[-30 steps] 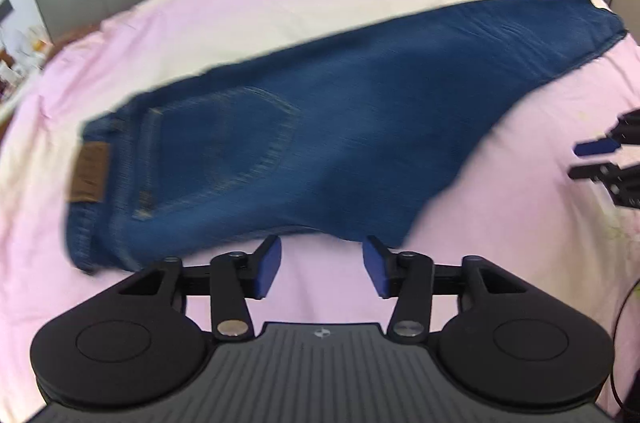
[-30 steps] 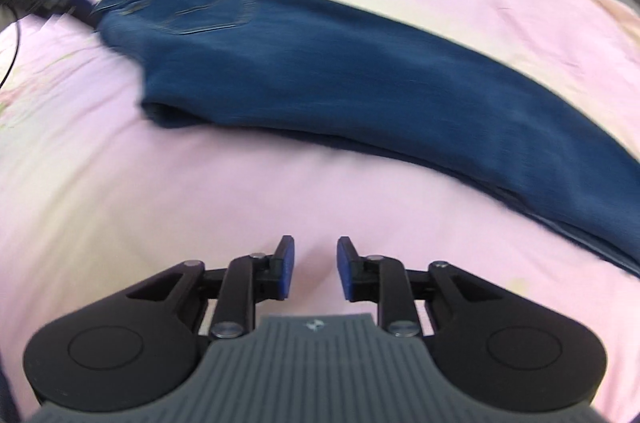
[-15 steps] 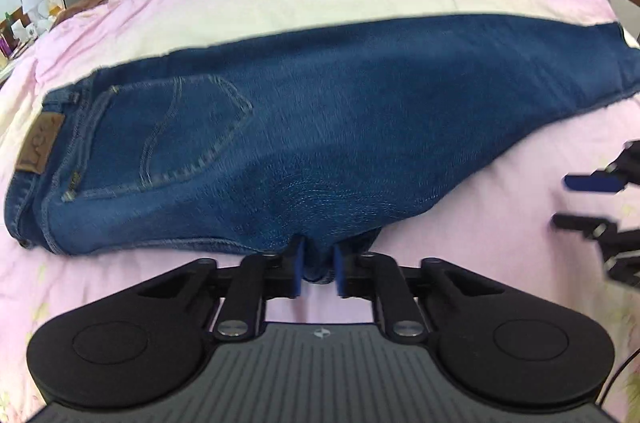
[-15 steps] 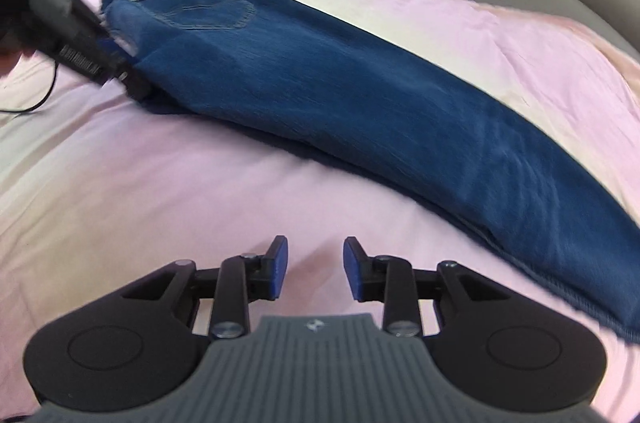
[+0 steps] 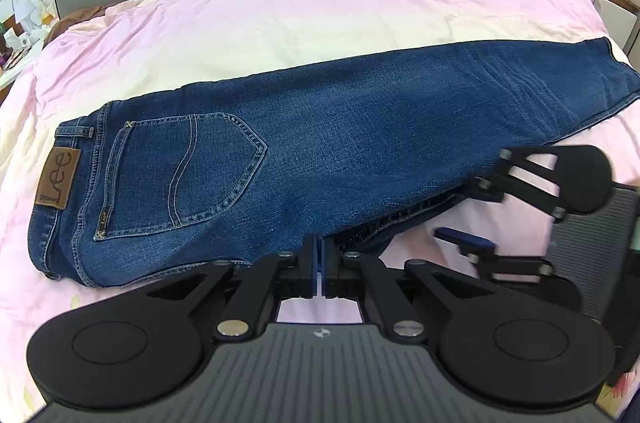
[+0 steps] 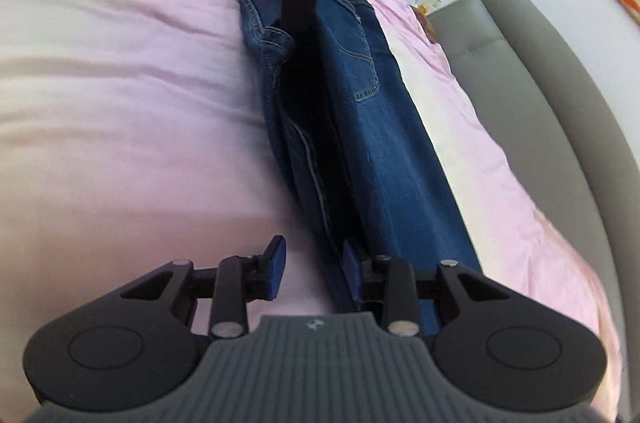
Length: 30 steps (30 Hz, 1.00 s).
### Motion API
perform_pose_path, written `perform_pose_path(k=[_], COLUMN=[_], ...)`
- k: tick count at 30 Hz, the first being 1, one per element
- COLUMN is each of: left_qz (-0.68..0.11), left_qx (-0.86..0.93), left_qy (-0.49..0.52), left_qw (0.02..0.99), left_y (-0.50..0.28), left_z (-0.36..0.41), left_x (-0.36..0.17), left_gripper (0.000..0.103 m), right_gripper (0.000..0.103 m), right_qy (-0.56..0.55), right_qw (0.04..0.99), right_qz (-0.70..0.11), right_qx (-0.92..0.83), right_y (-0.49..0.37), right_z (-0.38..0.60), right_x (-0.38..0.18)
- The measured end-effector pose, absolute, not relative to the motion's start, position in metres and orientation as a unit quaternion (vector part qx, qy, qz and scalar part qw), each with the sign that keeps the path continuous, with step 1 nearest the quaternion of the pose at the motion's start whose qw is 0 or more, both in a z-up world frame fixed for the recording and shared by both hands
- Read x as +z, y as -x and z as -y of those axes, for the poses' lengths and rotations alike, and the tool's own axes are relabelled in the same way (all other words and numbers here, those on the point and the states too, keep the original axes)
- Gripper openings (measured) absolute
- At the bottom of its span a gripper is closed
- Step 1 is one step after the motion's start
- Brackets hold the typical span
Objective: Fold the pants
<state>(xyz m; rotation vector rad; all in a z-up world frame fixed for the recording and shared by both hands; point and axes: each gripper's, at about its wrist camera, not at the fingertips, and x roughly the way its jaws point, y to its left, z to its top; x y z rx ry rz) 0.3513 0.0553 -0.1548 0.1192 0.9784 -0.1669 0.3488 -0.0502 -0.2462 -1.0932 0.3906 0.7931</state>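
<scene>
Here, what we see and how we judge it:

Pants: the jeans (image 5: 328, 159) lie lengthwise across the pink bed (image 5: 320, 3), already doubled leg over leg, back pocket (image 5: 180, 167) up, waistband toward the bed's left edge in the left wrist view and hems toward the right edge.

Left hand-held gripper (image 5: 320, 263): we have it pinched nearly closed on the near edge of the jeans at the crotch, the pads pressed together with only a sliver of gap.

Right hand-held gripper (image 6: 312, 263): its fingers stand well apart, one blue pad (image 6: 276, 263) over the bare sheet, the other tucked against the inner-leg seam (image 6: 308, 159) further down the leg; nothing is clamped in it yet.

Handling: we judge the denim to be fairly heavy, soft but with body, and not slippery. It should drape without crumpling, and both layers will drag on the sheet.

Where to hold: we would take thick seams or hems, biting through both layers so that the top leg does not slide off the lower.

Risk: the bedcover may ruck up if we drag instead of lifting.
</scene>
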Motion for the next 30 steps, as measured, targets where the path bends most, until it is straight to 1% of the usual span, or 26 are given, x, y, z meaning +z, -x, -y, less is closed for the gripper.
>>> perform_pose_path(k=[2,3,4,8,11,15,17,21,23,26,28,30], left_qz=[-0.471,-0.472,-0.472,-0.485,-0.508,-0.537,-0.550,-0.543,-0.529,-0.499,-0.480,-0.470], left_qx=[-0.083,-0.084,-0.086,-0.091,-0.095,-0.080,-0.079,-0.093,-0.103,-0.105,-0.103,-0.103], left_qy=[-0.054,-0.057,-0.061,-0.077,-0.085,-0.106,-0.097,-0.097,-0.097,-0.087,-0.078,-0.079], left_qw=[0.876,0.876,0.875,0.867,0.852,0.833,0.826,0.829,0.837,0.856,0.868,0.873], left_y=[-0.350,-0.349,-0.348,-0.341,-0.337,-0.332,-0.329,-0.320,-0.318,-0.320,-0.325,-0.332], left_z=[-0.056,-0.056,-0.056,-0.056,-0.053,-0.055,-0.063,-0.069,-0.067,-0.062,-0.056,-0.048], left_x=[-0.156,-0.158,-0.159,-0.172,-0.190,-0.216,-0.222,-0.213,-0.202,-0.182,-0.169,-0.162], left_gripper=[0.001,0.001,0.001,0.001,0.001,0.000,0.000,0.000,0.000,0.002,0.007,0.008], right_gripper=[0.027,0.020,0.000,0.000,0.000,0.000,0.000,0.000,0.000,0.000,0.008,0.012], right_qy=[0.511,0.512,0.516,0.492,0.541,0.540,0.539,0.512,0.508,0.442,0.393,0.342], right_qw=[0.757,0.754,0.750,0.749,0.712,0.713,0.717,0.725,0.738,0.780,0.804,0.829], right_qz=[-0.175,-0.176,-0.182,-0.209,-0.191,-0.204,-0.200,-0.245,-0.244,-0.290,-0.330,-0.364], right_qx=[0.368,0.371,0.370,0.392,0.405,0.398,0.393,0.390,0.372,0.335,0.301,0.254], right_y=[-0.355,-0.358,-0.363,-0.369,-0.353,-0.351,-0.349,-0.347,-0.342,-0.350,-0.359,-0.369], right_z=[0.041,0.037,0.031,0.036,0.039,0.037,0.039,0.058,0.082,0.123,0.156,0.196], right_x=[-0.249,-0.250,-0.252,-0.238,-0.251,-0.263,-0.265,-0.260,-0.256,-0.238,-0.230,-0.223])
